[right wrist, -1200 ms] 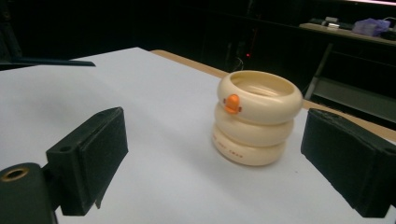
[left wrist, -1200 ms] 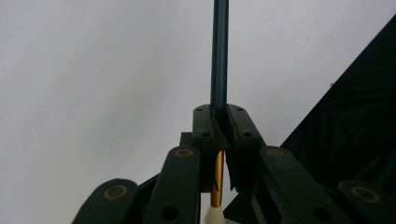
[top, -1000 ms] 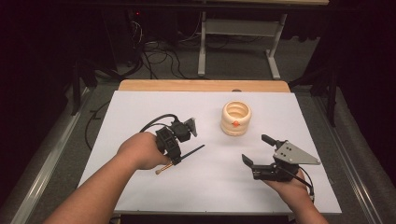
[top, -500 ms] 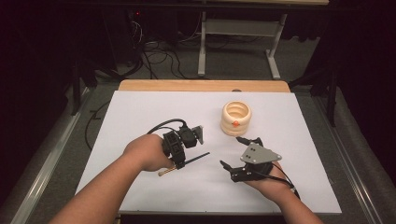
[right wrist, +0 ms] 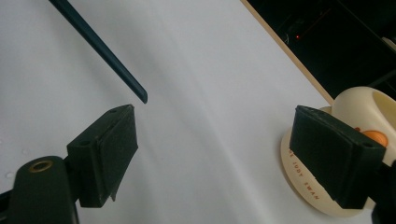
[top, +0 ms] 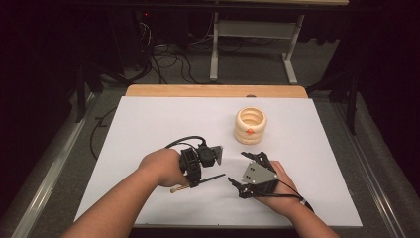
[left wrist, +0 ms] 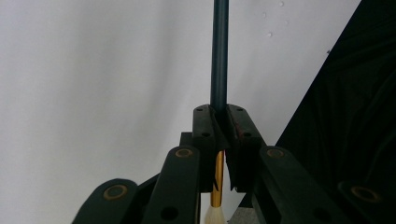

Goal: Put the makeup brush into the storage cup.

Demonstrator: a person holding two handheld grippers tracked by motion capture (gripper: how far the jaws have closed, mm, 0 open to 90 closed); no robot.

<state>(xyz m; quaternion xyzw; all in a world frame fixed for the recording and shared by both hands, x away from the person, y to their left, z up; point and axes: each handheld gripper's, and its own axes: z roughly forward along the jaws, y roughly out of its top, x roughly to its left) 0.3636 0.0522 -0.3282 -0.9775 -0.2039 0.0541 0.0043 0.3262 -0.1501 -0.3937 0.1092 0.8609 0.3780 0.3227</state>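
Note:
My left gripper (top: 194, 179) is shut on a paintbrush (top: 213, 177) with a dark handle, a gold ferrule and pale bristles, held low over the white table top (top: 148, 124). In the left gripper view the jaws (left wrist: 219, 114) clamp the brush near the ferrule, and the handle (left wrist: 219, 56) runs straight ahead. My right gripper (top: 241, 169) stands open just right of the handle's tip. In the right gripper view the handle (right wrist: 100, 51) ends just beyond the left finger (right wrist: 109, 149), outside the gap. A cream ringed pot (top: 250, 125) with an orange mark stands behind the right gripper.
The white sheet covers most of the table, with a wooden strip (top: 213, 90) along its far edge. The cream pot (right wrist: 364, 112) shows behind my right gripper's right finger. Dark floor, cables and a table frame (top: 252, 29) lie beyond the far edge.
My right gripper has moved left across the table to the brush handle's tip and stayed open. The left gripper, still holding the brush, has shifted slightly right.

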